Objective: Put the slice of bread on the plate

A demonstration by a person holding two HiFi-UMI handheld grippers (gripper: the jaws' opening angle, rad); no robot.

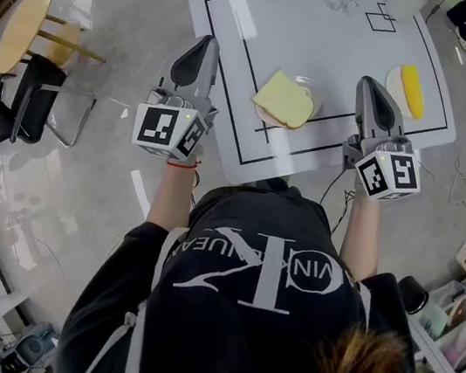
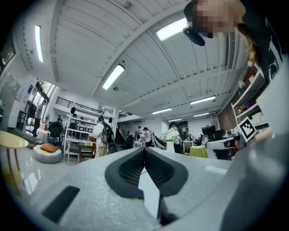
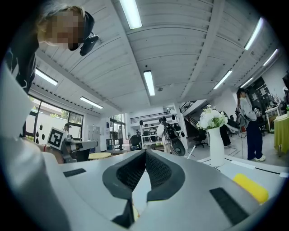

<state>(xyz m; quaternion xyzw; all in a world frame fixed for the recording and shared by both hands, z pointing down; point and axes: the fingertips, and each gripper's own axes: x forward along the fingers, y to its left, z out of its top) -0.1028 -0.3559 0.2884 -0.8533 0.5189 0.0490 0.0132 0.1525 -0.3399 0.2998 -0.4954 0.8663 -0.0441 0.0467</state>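
Observation:
A pale yellow slice of bread (image 1: 285, 100) lies on a small white plate (image 1: 264, 117) near the front of the white table (image 1: 327, 46). My left gripper (image 1: 207, 42) hovers left of the bread, over the table's left edge, with its jaws closed together and empty. My right gripper (image 1: 368, 82) is to the right of the bread, also shut with nothing in it. In the left gripper view (image 2: 144, 149) and the right gripper view (image 3: 145, 151) the dark pads meet at the tips. Both grippers point level, away from the person.
A yellow oblong thing (image 1: 413, 89) lies on a white dish (image 1: 394, 79) at the table's right; it also shows as the yellow thing (image 3: 250, 187). A white vase with flowers (image 3: 216, 135) stands at the far edge. A round wooden table (image 1: 22, 22) and a black chair (image 1: 40, 96) stand left.

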